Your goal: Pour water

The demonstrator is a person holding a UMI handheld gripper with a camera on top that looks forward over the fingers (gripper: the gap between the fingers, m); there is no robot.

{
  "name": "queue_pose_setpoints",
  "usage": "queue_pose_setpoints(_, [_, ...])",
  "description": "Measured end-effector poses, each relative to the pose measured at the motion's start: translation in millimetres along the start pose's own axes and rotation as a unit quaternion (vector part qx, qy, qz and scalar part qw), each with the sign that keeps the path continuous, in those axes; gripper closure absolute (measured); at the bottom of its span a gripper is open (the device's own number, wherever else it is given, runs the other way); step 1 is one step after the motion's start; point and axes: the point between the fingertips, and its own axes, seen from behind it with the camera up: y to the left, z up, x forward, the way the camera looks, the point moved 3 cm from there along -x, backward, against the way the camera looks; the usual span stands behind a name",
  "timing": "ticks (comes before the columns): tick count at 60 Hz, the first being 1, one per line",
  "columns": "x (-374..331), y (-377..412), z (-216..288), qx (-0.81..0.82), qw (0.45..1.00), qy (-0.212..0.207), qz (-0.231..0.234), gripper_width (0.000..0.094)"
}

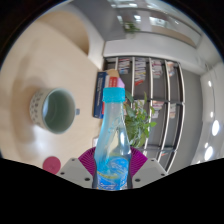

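Fingers clenched on a blue-capped water bottle.
Green mug sits on the bench, beyond them.

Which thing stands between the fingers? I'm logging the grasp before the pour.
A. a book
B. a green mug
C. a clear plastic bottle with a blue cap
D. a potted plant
C: the clear plastic bottle with a blue cap stands upright between the fingers, which press its sides; the green ceramic mug sits apart on the table.

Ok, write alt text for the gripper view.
A clear bottle with a blue cap stands upright between the gripper fingers, which press its sides. A green cup sits on the beige table beyond, apart from the bottle.
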Motion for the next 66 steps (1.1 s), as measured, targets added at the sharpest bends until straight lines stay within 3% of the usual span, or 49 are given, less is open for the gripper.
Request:
queue_pose_setpoints(7, [-18.3,-27.6,14.9,0.228,0.973,-0.037,0.024,0.0542])
queue_pose_setpoints(18, [-31.1,-55.5,-4.9,0.518,0.852,-0.073,-0.009,0.052])
queue_pose_setpoints(31, [-13.5,-18.8,-55.4,0.691,0.72,-0.055,-0.029,0.0521])
queue_pose_setpoints(53, [37.8,88.2,-110.8,0.735,0.678,0.006,-0.003,0.0521])
queue_pose_setpoints(54, [33.2,87.2,-109.8,0.735,0.679,0.007,-0.001,0.0473])
queue_pose_setpoints(55, [35.3,87.5,-109.1,0.737,0.675,-0.008,-0.016,0.051])
queue_pose_setpoints(66, [25.8,94.5,-111.3,0.742,0.67,-0.006,-0.018,0.0498])
